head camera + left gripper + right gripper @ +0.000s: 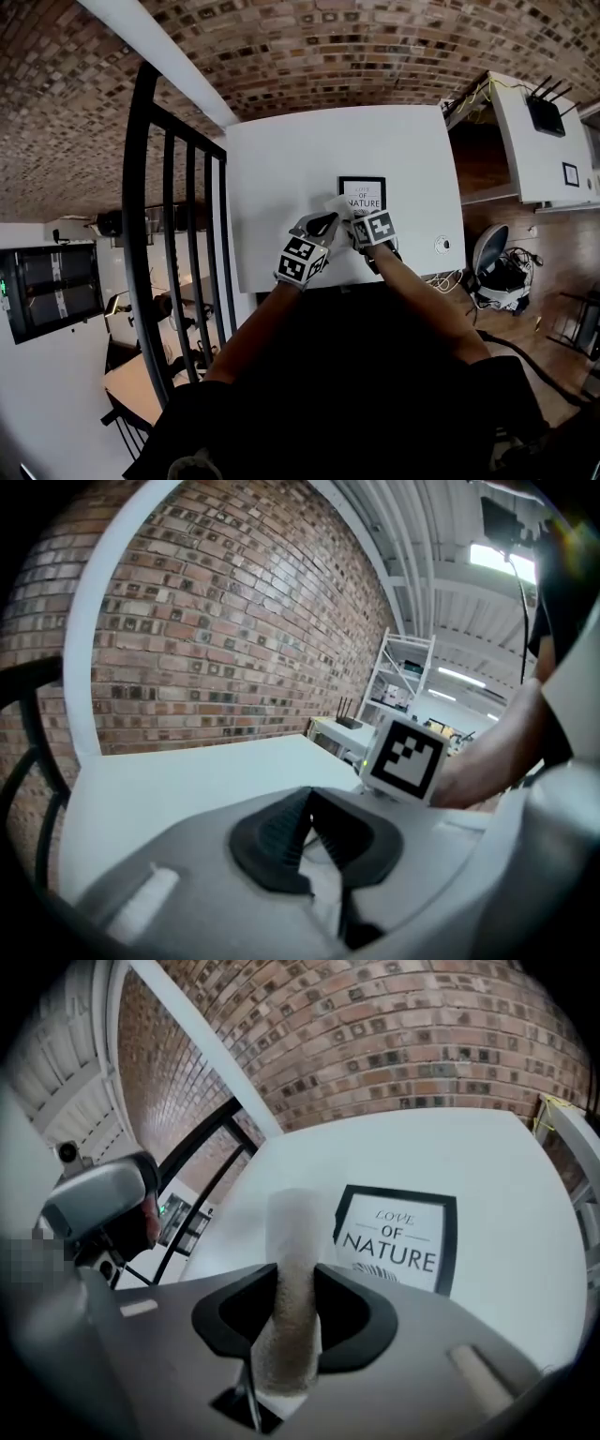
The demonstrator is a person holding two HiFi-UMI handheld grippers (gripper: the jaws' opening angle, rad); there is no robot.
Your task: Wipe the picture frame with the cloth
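The picture frame [362, 190] is black with the print "LOVE OF NATURE" and lies flat on the white table [309, 150]. In the right gripper view the frame [398, 1237] sits just ahead and to the right of the jaws. My right gripper [295, 1283] is shut on a pale rolled cloth [292, 1232] that stands out past its tips. In the head view the cloth [337, 204] hangs at the frame's near left corner, between both grippers. My left gripper [309, 803] has its tips together, with white cloth [323, 892] showing in the gap behind them.
A black railing [155, 234] runs along the table's left side. At the right stands a white shelf [539, 141] with a router on it, and a chair [487, 253] is below it. A small round object [442, 245] lies near the table's front right corner.
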